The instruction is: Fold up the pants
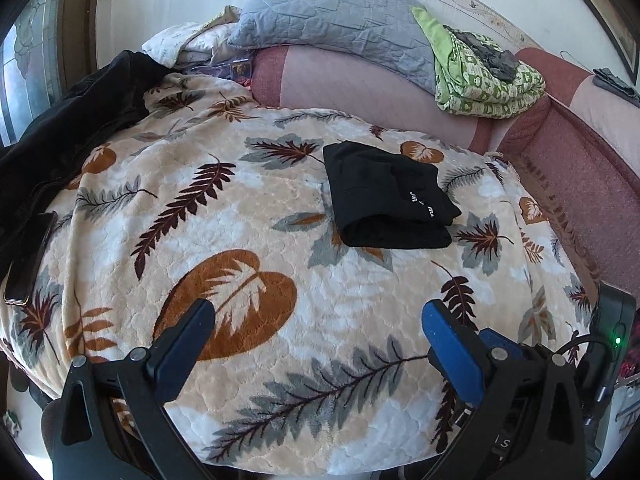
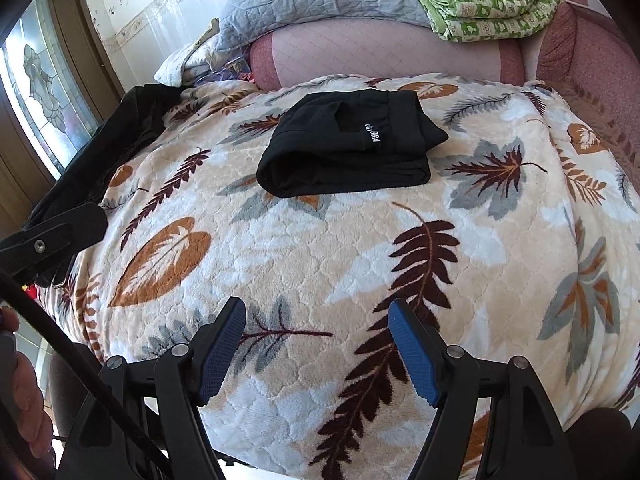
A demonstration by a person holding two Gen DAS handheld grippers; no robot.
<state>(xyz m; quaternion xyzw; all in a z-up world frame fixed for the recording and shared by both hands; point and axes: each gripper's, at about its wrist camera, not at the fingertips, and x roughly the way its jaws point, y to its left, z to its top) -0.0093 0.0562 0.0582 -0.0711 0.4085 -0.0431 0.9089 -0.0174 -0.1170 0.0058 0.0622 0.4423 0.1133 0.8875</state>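
Black pants lie folded into a compact bundle on the leaf-patterned blanket, white lettering on the top fold. They also show in the right wrist view, toward the far side of the blanket. My left gripper is open and empty, well short of the pants, above the blanket's near part. My right gripper is open and empty, also short of the pants. Part of the left gripper shows at the left edge of the right wrist view.
A black garment lies along the blanket's left edge, with a phone beside it. Behind are a pink sofa back, a grey quilted pillow and a green patterned blanket. A stained-glass door is at left.
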